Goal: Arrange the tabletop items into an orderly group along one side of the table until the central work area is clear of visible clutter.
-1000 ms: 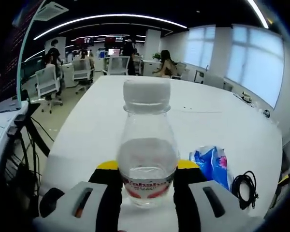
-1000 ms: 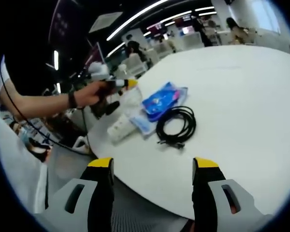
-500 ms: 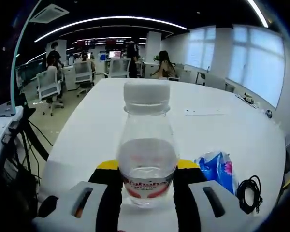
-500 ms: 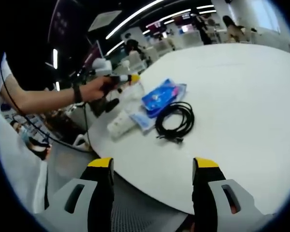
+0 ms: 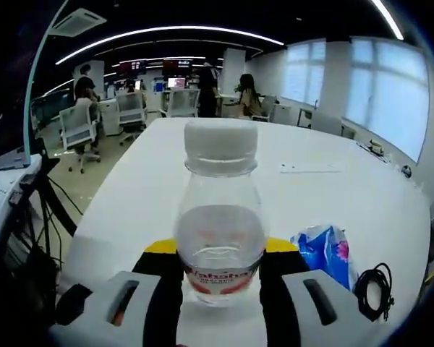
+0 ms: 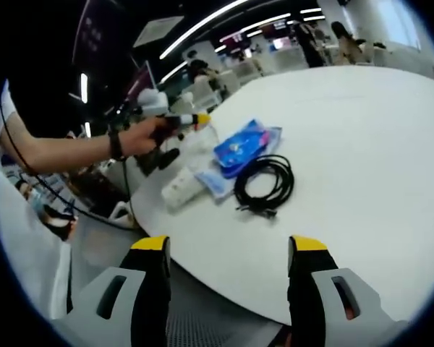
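Observation:
A clear plastic bottle (image 5: 220, 217) with a white cap and a red label stands upright between the jaws of my left gripper (image 5: 220, 249), which is shut on it. To its right on the white table (image 5: 304, 188) lie a blue packet (image 5: 320, 248) and a coiled black cable (image 5: 372, 284). In the right gripper view a hand holds the left gripper (image 6: 179, 123) with the bottle (image 6: 199, 139) at the table's near-left edge, beside the blue packet (image 6: 242, 147), the cable (image 6: 265, 184) and a white oblong item (image 6: 179, 189). My right gripper (image 6: 228, 278) hangs open over the table's edge, nothing between its jaws.
The round white table (image 6: 362, 144) stretches bare far beyond the group of items. A sheet of paper (image 5: 309, 168) lies further out. Office chairs (image 5: 78, 124) and seated people stand behind the table. Cables and equipment (image 5: 18, 210) crowd the floor at the left.
The left gripper view has shifted slightly, and the bottle stays gripped. The right gripper view is nearly unchanged.

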Motion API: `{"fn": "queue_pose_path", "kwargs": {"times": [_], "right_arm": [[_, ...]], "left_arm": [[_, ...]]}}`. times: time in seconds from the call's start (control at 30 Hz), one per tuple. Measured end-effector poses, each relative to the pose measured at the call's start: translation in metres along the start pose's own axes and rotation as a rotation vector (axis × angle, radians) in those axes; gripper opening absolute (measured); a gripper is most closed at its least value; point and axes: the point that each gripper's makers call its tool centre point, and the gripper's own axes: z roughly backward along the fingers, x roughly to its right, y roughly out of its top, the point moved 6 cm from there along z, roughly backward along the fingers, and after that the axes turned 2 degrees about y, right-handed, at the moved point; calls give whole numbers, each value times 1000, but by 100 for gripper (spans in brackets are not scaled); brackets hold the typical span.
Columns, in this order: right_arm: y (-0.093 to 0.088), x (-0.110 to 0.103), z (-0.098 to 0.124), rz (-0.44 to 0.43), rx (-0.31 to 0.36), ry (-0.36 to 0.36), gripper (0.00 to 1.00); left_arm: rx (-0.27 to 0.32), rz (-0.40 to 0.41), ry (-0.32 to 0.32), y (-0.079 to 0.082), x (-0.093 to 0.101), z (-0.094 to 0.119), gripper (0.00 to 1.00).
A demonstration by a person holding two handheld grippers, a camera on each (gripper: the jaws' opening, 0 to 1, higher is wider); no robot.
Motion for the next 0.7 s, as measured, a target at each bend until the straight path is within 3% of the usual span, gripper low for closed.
{"fn": "queue_pose_path", "kwargs": {"times": [0.33, 0.7], "right_arm": [[1, 1, -2, 1, 1, 3, 65], [1, 3, 0, -4, 7, -4, 65]], "left_arm": [[-1, -34, 16, -8, 7, 5, 40], [1, -20, 43, -9, 9, 6, 40]]}}
